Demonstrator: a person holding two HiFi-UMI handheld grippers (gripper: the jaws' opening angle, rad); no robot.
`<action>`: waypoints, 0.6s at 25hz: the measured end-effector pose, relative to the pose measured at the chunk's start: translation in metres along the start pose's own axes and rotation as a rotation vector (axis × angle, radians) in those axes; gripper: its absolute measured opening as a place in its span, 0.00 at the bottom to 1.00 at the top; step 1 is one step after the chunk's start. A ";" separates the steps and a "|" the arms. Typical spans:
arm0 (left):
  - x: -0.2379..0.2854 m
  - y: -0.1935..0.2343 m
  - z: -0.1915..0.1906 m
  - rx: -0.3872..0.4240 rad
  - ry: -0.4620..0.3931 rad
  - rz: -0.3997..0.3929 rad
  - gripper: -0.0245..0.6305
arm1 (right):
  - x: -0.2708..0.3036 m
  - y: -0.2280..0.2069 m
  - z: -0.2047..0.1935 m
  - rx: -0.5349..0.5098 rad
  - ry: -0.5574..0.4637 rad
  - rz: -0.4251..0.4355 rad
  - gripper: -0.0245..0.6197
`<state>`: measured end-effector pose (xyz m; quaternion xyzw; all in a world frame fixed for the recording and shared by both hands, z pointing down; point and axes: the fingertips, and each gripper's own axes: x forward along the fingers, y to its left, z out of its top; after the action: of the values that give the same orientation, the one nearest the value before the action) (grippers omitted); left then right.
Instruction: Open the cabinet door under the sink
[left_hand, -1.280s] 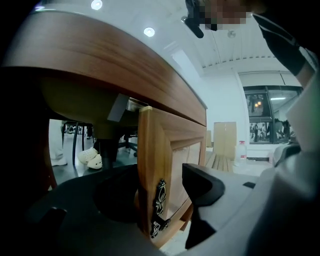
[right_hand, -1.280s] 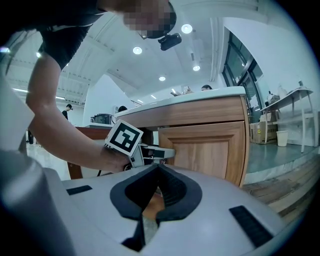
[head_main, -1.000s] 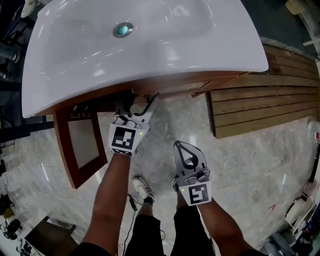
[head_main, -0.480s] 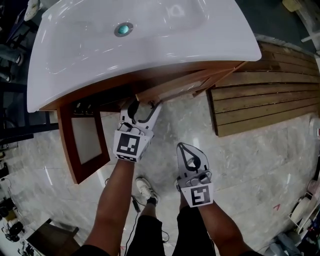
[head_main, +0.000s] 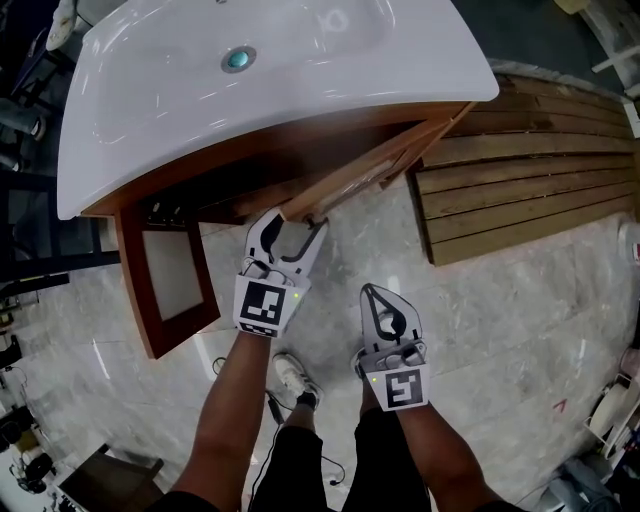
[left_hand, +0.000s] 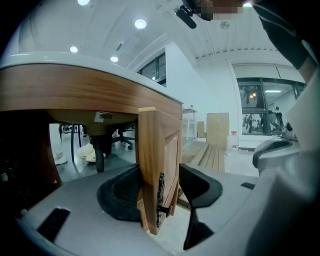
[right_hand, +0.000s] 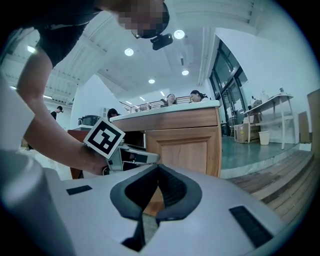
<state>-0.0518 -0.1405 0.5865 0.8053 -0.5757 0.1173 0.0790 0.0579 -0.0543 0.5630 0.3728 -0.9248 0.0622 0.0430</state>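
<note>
Cabinet door (head_main: 370, 165) under the sink (head_main: 300, 95) — edge between fingers (head_main: 262, 232) of the left gripper (head_main: 290, 224).

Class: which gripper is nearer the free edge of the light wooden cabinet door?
Left. The left gripper has the cabinet door edge between its open jaws. The right gripper, shut and empty, sits back toward the person, clear of it.

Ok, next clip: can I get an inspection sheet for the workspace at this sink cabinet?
Surface: marble floor; white sink on top of the cabinet.
Job's things: right cabinet door swung partway out; left door stands open too.
Clutter: dark items at the head view's lower left, too small to tell.
Grippers: left gripper jaws apart, straddling the right door's free edge; right gripper jaws together, empty, back from the cabinet.
Cables: black cable near the person's shoe.
Surroundings: wooden slat platform right of the cabinet; people in the background.
</note>
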 end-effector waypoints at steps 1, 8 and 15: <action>-0.002 -0.005 -0.001 -0.001 0.004 -0.010 0.41 | -0.002 -0.001 0.000 0.001 -0.004 -0.010 0.07; -0.015 -0.037 0.000 -0.020 0.009 -0.045 0.41 | -0.020 -0.005 -0.001 -0.022 0.008 -0.069 0.07; -0.021 -0.063 -0.001 0.000 0.029 -0.075 0.41 | -0.044 -0.018 -0.007 -0.009 0.027 -0.146 0.07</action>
<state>0.0016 -0.1004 0.5815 0.8245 -0.5441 0.1257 0.0918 0.1019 -0.0357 0.5657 0.4383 -0.8947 0.0599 0.0616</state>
